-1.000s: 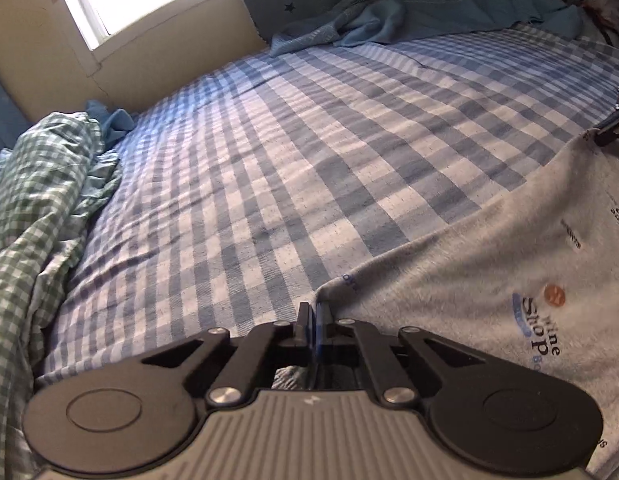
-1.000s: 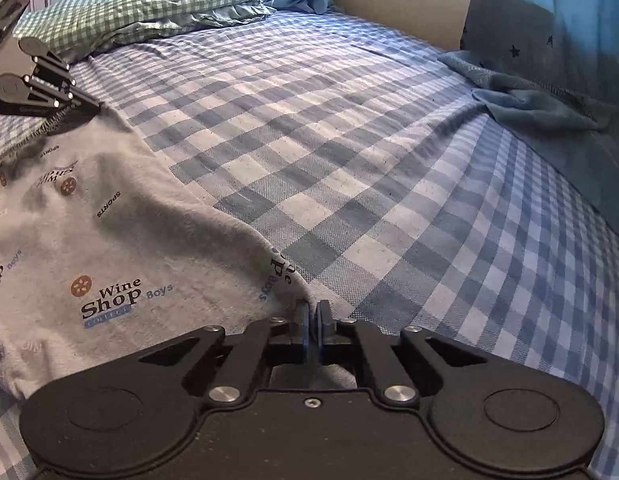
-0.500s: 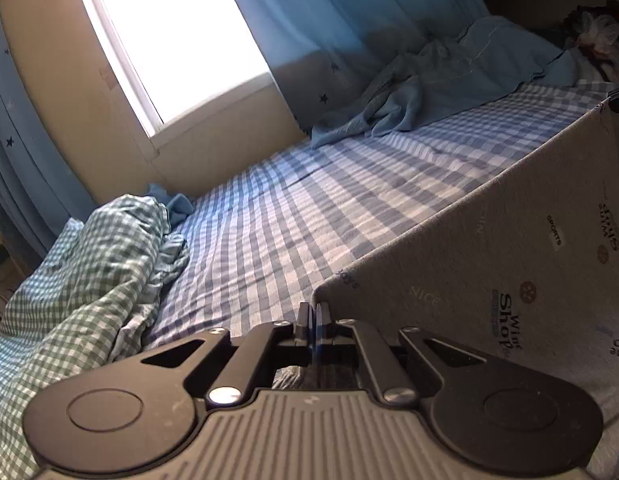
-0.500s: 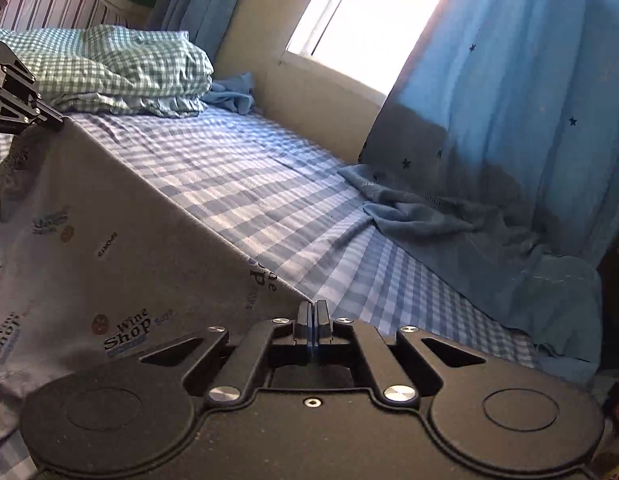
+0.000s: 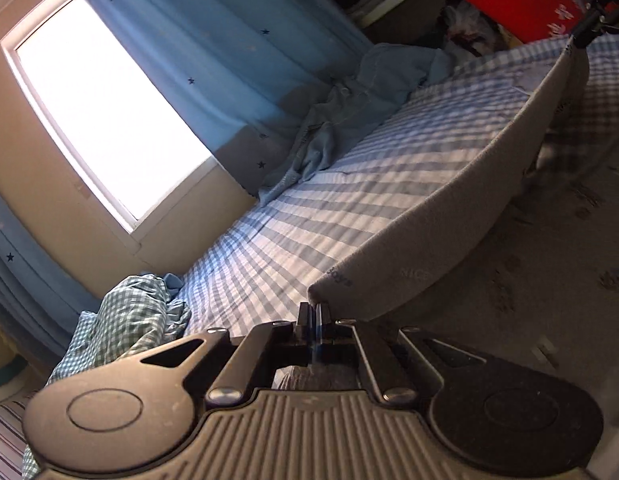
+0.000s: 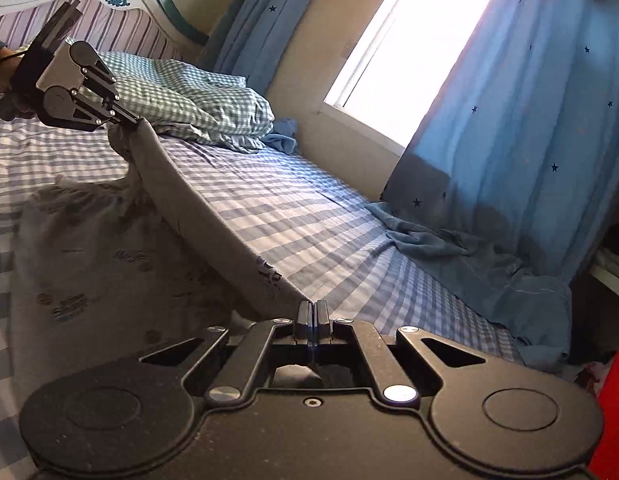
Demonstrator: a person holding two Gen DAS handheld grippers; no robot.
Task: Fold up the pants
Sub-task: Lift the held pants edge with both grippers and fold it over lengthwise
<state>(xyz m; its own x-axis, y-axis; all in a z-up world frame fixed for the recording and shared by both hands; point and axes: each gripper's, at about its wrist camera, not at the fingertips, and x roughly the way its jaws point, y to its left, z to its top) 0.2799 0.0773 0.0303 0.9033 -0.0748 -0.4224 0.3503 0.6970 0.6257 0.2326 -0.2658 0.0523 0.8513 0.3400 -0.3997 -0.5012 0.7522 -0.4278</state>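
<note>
Since 1 second ago you lifted the pants (image 5: 449, 216) edge off the bed (image 6: 293, 208); with left gripper (image 5: 312, 312) and right gripper (image 6: 312, 312) jaws pinching its corners, keep it taut and level as you carry it over.

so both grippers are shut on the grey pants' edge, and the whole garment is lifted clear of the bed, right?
Not the whole garment. Both views show the left gripper and right gripper shut on the grey pants, but only the pinched edge is raised; the rest lies on the checked bed sheet.
</note>
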